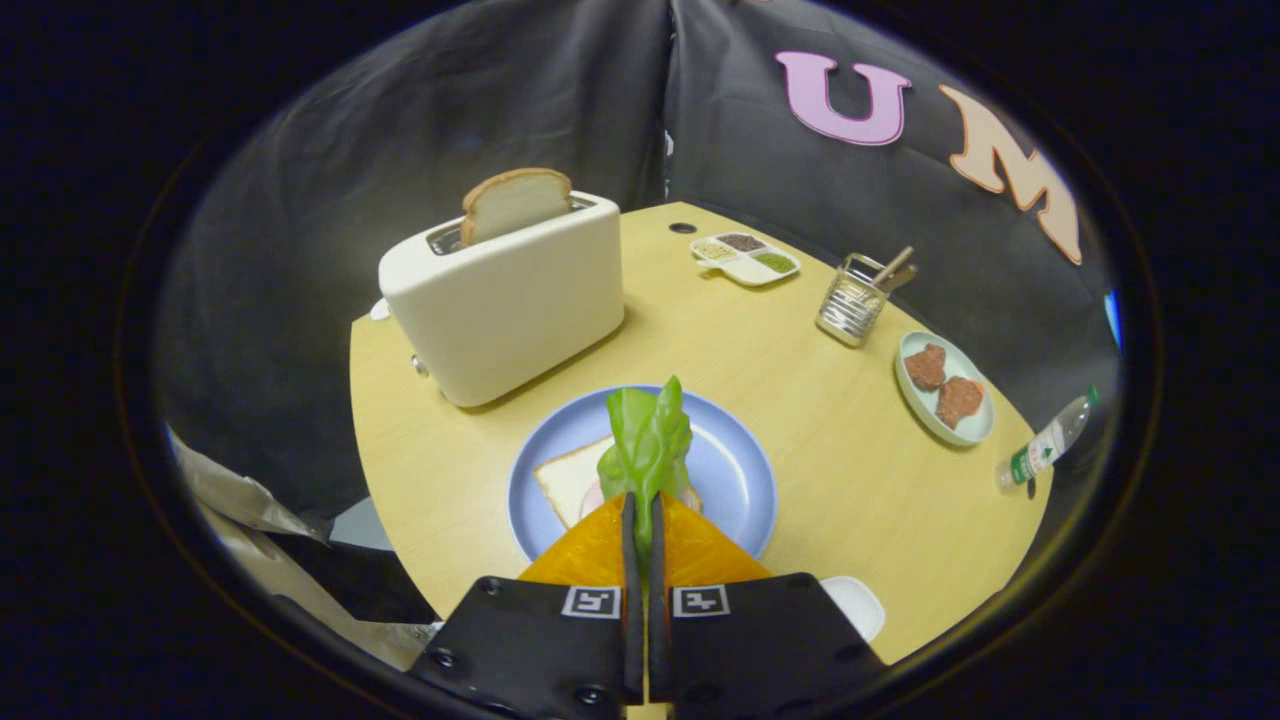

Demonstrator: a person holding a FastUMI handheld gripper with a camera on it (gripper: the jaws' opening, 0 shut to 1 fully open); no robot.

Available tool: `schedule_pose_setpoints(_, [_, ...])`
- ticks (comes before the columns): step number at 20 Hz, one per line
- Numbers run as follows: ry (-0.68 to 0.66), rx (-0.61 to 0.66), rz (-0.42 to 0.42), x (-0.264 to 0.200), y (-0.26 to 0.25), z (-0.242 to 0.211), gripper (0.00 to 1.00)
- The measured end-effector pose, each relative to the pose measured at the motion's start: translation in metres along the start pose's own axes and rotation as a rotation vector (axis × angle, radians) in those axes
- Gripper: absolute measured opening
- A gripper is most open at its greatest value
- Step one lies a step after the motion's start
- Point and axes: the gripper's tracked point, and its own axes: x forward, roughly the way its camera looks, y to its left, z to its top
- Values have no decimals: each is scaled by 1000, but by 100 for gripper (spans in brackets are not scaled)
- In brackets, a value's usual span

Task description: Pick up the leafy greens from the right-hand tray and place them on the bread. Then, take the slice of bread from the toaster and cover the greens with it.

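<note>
Green leafy greens (pixel 648 440) are sticking up from between my tongs (pixel 645 515), which are pinching them with almost no gap, right above the bread slice (pixel 568 478) on the blue plate (pixel 735 470). I am judging the release as the risk: the leaf is standing upright, so it could tip off the bread or cling to an orange finger (pixel 700 548) as the fingers part. Second slice (pixel 514 203) is standing in the white toaster (pixel 505 290) on the worktop (pixel 800 400). Divided dish (pixel 746 258) is holding seasonings, wire holder (pixel 852 300) utensils, small plate (pixel 945 388) two brown patties.
</note>
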Motion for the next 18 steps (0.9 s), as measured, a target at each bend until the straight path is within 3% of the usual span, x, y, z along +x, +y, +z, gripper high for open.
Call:
schedule_pose_setpoints(11, [52,3,57,32,28,-7,6])
schedule_pose_setpoints(18, [97,-25,6,48,19,-15,34])
